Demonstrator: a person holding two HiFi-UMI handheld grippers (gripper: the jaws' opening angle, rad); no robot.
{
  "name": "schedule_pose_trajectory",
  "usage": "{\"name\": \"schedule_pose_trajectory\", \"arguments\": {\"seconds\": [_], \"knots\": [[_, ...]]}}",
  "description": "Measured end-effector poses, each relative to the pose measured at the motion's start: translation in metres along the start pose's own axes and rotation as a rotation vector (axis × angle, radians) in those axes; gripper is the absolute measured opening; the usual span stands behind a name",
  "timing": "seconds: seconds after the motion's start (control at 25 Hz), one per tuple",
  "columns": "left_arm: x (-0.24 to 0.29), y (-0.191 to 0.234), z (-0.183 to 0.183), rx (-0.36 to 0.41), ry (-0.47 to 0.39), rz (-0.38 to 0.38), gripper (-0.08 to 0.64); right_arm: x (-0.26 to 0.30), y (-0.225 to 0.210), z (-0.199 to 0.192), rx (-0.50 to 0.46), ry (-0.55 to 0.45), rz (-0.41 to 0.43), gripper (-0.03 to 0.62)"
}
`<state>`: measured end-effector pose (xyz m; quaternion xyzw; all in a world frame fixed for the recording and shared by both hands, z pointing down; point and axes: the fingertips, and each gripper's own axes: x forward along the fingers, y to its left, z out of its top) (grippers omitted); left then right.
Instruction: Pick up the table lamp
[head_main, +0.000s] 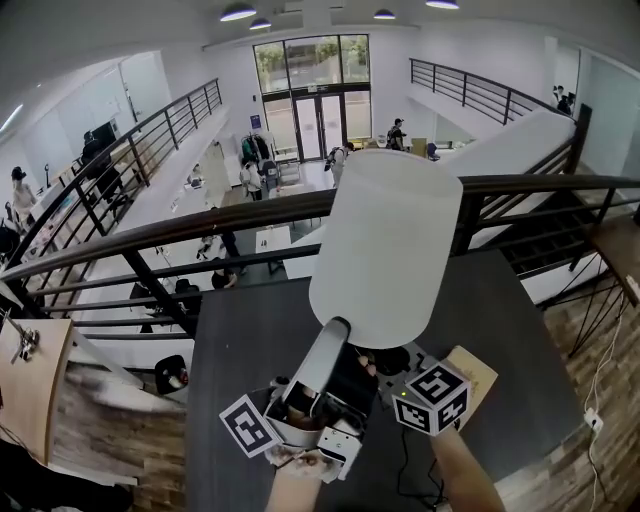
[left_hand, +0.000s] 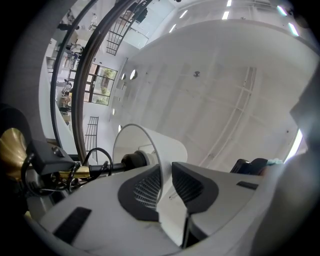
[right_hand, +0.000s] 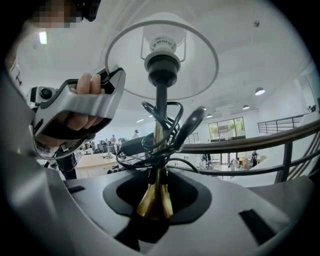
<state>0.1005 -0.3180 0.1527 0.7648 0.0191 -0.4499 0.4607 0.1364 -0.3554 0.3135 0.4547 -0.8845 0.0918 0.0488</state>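
Railing (head_main: 250, 215) crosses behind lamp (head_main: 385, 250), dark table (head_main: 520, 330) beneath.

A dark table (head_main: 520, 335) stands beside a black railing (head_main: 200, 224) overlooking people (head_main: 250, 178) below.

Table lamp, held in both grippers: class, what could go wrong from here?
1. The left gripper pinches only the thin lampshade wall; it may dent or slip.
2. The right gripper holds the tapered brass stem, which could slide through the pads.
3. The loose cord coiled on the stem might uncoil and snag.
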Motion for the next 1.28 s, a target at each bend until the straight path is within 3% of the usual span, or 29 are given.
{"name": "schedule_pose_trajectory", "arguments": {"seconds": [1.28], "knots": [[0.0,0.002,-0.009,-0.021,0.02,-0.003,0.078,-0.009,-0.004,-0.002,-0.006,-0.011,-0.026,0.135]]}}
